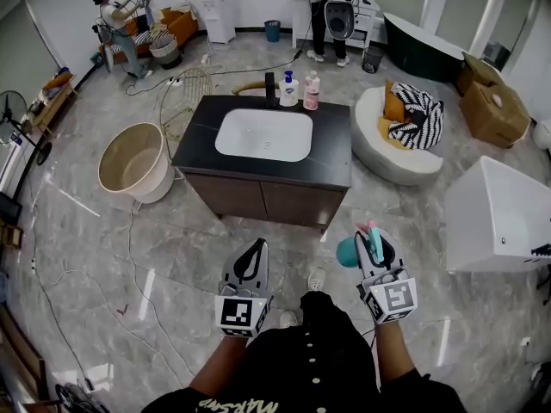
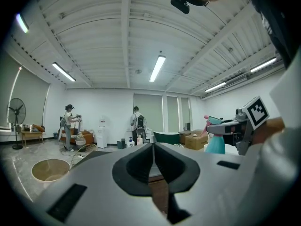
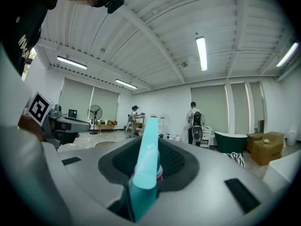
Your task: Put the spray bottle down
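Note:
The teal spray bottle [image 1: 348,251] with a pink trigger is clamped in my right gripper [image 1: 376,236], held level in front of my body. In the right gripper view the spray bottle [image 3: 146,160] stands between the jaws, which press on its neck. The left gripper view shows the same spray bottle [image 2: 215,139] off to the right. My left gripper [image 1: 256,248] is shut with nothing in it; in its own view the left gripper [image 2: 153,147] has its jaws meeting. A dark vanity top [image 1: 331,157] with a white basin [image 1: 263,134] lies ahead of both grippers.
Two soap bottles [image 1: 289,89] stand at the back of the vanity. A beige round tub [image 1: 133,162] sits on the floor to its left, a white tub [image 1: 508,213] at the right, and a round seat with a striped cushion [image 1: 405,140]. People stand far back. Cables cross the floor.

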A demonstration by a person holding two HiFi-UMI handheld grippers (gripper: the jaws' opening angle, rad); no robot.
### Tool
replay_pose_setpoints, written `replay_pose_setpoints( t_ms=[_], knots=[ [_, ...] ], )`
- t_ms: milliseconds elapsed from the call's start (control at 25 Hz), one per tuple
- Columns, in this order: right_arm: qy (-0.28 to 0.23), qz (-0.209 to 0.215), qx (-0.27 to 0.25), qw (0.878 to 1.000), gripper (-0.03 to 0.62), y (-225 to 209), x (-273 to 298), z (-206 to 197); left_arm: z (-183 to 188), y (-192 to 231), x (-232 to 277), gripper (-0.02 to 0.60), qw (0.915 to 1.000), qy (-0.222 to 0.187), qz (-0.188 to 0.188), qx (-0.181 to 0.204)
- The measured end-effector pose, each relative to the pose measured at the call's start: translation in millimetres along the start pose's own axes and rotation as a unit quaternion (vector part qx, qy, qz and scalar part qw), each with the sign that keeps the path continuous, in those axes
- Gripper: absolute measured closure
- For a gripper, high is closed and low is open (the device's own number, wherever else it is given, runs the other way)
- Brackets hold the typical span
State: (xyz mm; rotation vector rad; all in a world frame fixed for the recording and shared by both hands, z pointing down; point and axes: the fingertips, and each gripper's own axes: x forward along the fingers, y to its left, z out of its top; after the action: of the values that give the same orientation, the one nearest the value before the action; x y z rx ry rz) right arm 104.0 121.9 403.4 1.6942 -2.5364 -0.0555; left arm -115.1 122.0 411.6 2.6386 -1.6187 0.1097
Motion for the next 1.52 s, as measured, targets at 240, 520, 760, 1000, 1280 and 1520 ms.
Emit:
replay_pose_setpoints(
  t_ms=[240,520,760,1000,1280,1520],
  knots=[
    [-0.001,-0.004,0.010,1.000,0.493,-25,44,-4,0,17,48,0.560,1.0000,0.004,-0.002,0.001],
    [-0.001,0.007,0.011,1.000,0.493,-66,123,-7,16,42,122,0.560,0.9996,-0.026,-0.008,0.002],
    [-0.006,0.024,0.007,1.000,0.493,-111,200,2,27,63,201,0.560,0.9998,-0.020,0.009,0.000],
    [-0.018,0.042,-0.002,0.999,0.493,-159,273,17,41,87,279,0.560,0.9994,-0.021,0.028,-0.001],
    [-0.022,0.062,-0.006,0.998,0.493,-197,336,23,54,103,344,0.560,0.9986,-0.031,0.042,0.001],
    [-0.007,0.075,-0.001,0.997,0.493,-203,371,12,49,113,366,0.560,0.9987,-0.018,0.047,-0.010]
  ],
)
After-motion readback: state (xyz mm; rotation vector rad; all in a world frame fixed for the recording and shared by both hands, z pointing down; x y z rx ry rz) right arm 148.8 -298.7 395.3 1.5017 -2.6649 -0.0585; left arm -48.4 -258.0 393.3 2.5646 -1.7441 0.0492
